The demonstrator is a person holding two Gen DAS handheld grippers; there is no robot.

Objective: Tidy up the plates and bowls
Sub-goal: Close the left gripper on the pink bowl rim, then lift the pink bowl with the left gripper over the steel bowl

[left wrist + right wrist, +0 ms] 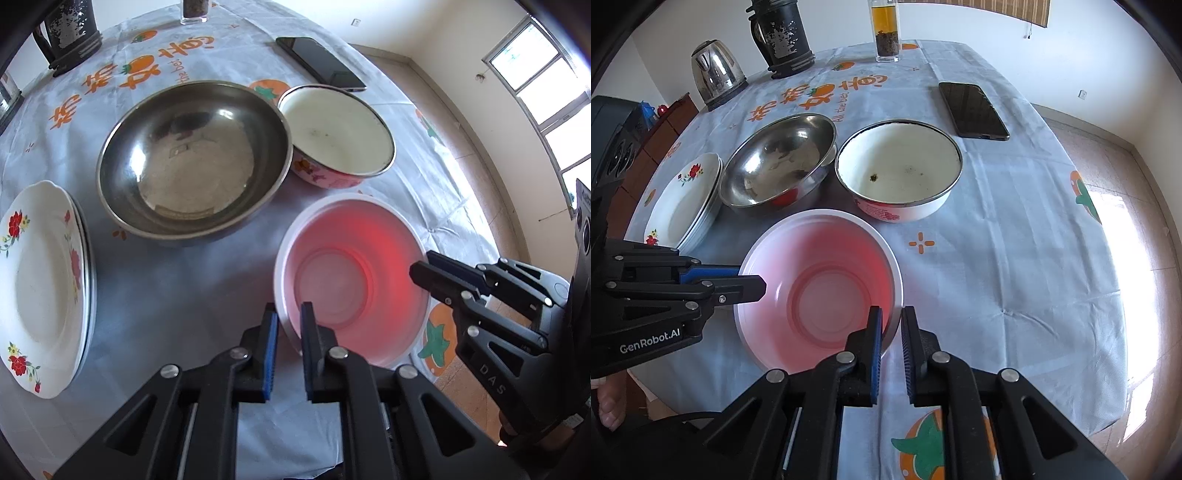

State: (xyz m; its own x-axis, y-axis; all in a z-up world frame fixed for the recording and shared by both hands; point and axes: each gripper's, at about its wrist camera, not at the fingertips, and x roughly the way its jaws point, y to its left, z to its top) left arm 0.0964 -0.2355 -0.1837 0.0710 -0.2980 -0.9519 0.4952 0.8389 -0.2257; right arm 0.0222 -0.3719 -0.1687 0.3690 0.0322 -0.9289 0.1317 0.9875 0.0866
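Observation:
A pink plastic bowl [351,280] [820,284] sits near the table's front edge. My left gripper [290,312] is shut on its near-left rim, one finger inside and one outside. My right gripper [892,315] is shut on its right rim the same way; it shows in the left wrist view [421,271], and the left gripper shows in the right wrist view [753,282]. Behind stand a steel bowl [192,158] [775,162] and a white enamel bowl [340,136] [897,166]. A stack of floral plates [40,288] [683,199] lies at the left.
A phone [321,64] [973,110] lies at the back right. A black jug [781,35], a steel kettle [716,74] and a glass of tea [886,31] stand at the far edge. The table edge drops to the floor at the right [1115,332].

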